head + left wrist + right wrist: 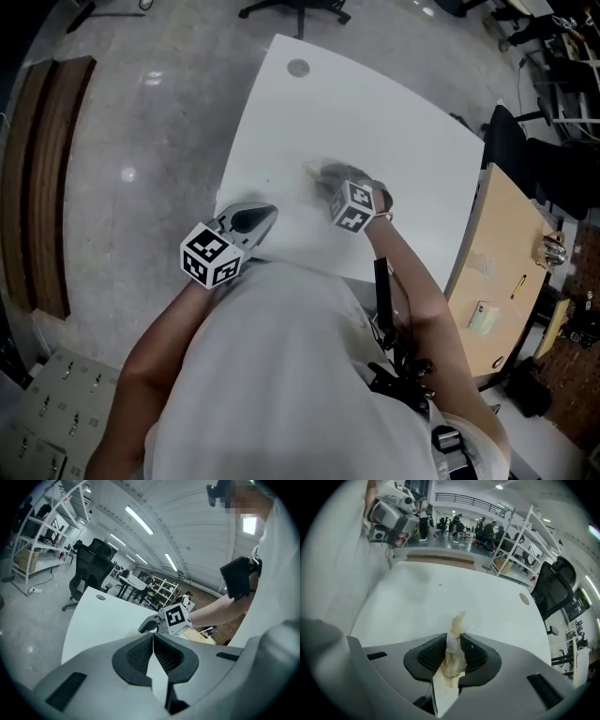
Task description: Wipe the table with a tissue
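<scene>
While R claw (452,641) grips 1 tissue (458,620), 1 table (483,597)

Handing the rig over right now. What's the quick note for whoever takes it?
Right gripper: shut on the tissue, angled down over the middle of the white table.
Left gripper: shut, empty, by the table's near edge.
Done: the tissue is stained yellow-brown, so some wiping looks done; how much, I can't tell.
Left: a small speck lies ahead of the tissue; probably wipe that and the remaining surface.
</scene>
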Demonstrator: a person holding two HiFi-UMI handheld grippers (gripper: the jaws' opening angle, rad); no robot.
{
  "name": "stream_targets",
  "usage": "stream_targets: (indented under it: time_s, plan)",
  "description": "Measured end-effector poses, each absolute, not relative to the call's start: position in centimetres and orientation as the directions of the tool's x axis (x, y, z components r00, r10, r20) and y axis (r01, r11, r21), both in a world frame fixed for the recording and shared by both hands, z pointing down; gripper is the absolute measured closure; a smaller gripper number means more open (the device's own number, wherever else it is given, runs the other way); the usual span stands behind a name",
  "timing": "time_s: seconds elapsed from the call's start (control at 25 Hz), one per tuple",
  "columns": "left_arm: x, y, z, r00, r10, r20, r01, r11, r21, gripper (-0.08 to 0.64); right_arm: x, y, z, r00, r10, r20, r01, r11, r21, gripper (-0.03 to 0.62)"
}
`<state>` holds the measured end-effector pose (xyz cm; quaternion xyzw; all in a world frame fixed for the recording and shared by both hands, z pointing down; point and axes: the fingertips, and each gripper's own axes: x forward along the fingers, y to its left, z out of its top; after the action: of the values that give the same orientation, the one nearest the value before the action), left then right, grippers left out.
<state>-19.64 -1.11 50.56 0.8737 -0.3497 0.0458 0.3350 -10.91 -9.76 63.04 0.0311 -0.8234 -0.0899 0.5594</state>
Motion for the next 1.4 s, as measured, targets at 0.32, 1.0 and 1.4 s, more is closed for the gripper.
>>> stream_targets:
  time_s: [0.32, 1.0, 1.4]
  plan:
    - [-20.6, -2.1, 50.5, 0.765, -0.568, 0.303, -0.628, -0.552, 0.549, 0.551, -12.1, -2.2, 62.3, -0.464, 0.104, 0.880, 0.081, 0.994, -0.075, 0.503]
    - [-18.5, -1.3, 51.9, 0.862, -0.382, 0.334, -0.507, -0.670, 0.542, 0.551, 4.1, -5.1, 54.5, -0.500, -0.550, 0.669, -0.827, 0.533, -0.179, 0.502]
    - [-11.8, -0.1, 51.7, 0.921, -0.193, 0.339, -0.355, -0.774, 0.523, 0.552, 12.8, -1.2, 58.9, -0.278, -0.543, 0.792, -0.948, 0.290, -0.134, 0.502]
